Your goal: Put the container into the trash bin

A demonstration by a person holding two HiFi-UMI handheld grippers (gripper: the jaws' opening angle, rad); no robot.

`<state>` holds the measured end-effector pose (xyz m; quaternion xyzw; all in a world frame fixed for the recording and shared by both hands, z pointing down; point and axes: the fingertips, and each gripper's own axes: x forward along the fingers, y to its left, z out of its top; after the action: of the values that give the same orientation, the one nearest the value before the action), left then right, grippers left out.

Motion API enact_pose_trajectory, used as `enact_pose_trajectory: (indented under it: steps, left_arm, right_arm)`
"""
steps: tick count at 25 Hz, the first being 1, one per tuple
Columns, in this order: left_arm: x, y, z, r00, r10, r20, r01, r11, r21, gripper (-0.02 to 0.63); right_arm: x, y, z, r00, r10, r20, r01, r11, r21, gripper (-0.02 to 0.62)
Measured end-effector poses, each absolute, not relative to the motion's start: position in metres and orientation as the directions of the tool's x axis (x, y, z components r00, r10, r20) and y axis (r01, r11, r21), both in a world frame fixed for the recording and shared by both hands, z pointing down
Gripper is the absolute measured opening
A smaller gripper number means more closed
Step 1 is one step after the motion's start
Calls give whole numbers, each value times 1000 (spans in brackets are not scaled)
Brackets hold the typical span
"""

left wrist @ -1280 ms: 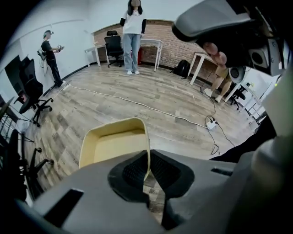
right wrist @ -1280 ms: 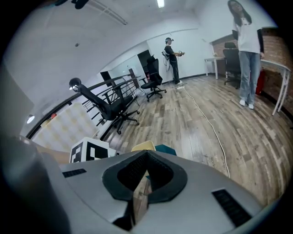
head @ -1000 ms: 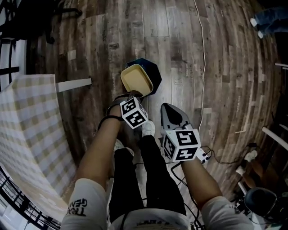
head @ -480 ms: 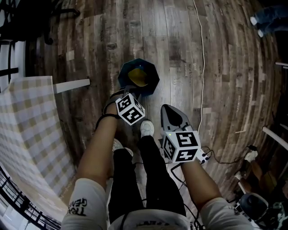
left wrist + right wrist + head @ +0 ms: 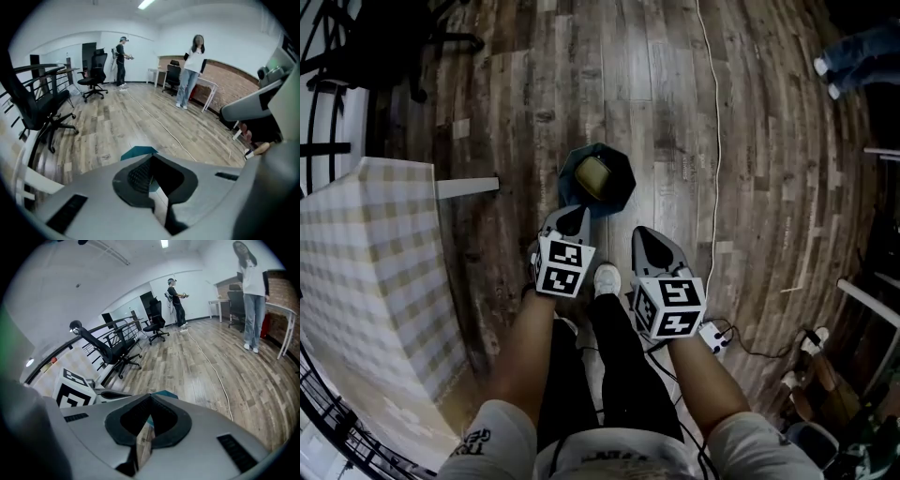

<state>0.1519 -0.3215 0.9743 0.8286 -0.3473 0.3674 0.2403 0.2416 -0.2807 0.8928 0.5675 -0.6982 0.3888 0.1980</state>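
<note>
1. Head view: the trash bin [image 5: 617,192], dark teal with an angular, many-sided rim, stands on the plank floor [image 5: 769,141], just off the corner of the table [image 5: 375,281] with the checked cloth.
2. The container [image 5: 593,172] lies inside the bin, below its rim. It is dull yellow and squarish with rounded corners, and it fills most of the opening. Neither tool touches it.
3. The left hand-held gripper [image 5: 573,219] hovers above the near side of the bin and points down at it. In the left gripper view its jaws are closed together with nothing between them, and a teal piece of the rim shows just past the tips.
4. The right hand-held gripper [image 5: 650,240] is beside the left one, a little nearer the person. Its jaws are also together and empty.
5. A white cable [image 5: 713,141] runs across the floor to the right of the bin, well apart from it.
6. The person's dark trousers and a white shoe [image 5: 607,278] show between the two marker cubes.
</note>
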Motion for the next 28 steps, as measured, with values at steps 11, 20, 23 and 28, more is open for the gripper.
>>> enact_pose_trajectory:
  steps: [11,20,23,28]
  left_arm:
    - [95,-335,705,469,-664,582,-866,-476,154,5]
    - [50,-308,495,477,-786,392,-870,-487,83,5]
    - [29,-295,440,468,-817,338,-877,-475,65,5]
    - [3,-256,383,452,-846,284,-887,-461,38,5]
  right_arm:
    - [187,-302,700,-273,-762,588,-952,125,-280,2]
    - [132,-296,512,-264,-882,390,-954,179,-240,2]
    - [113,-292,453,-269,-911,313,-952,203,-228,2]
    - [85,-261,386,-314,-926,208,-939,270,-213,2]
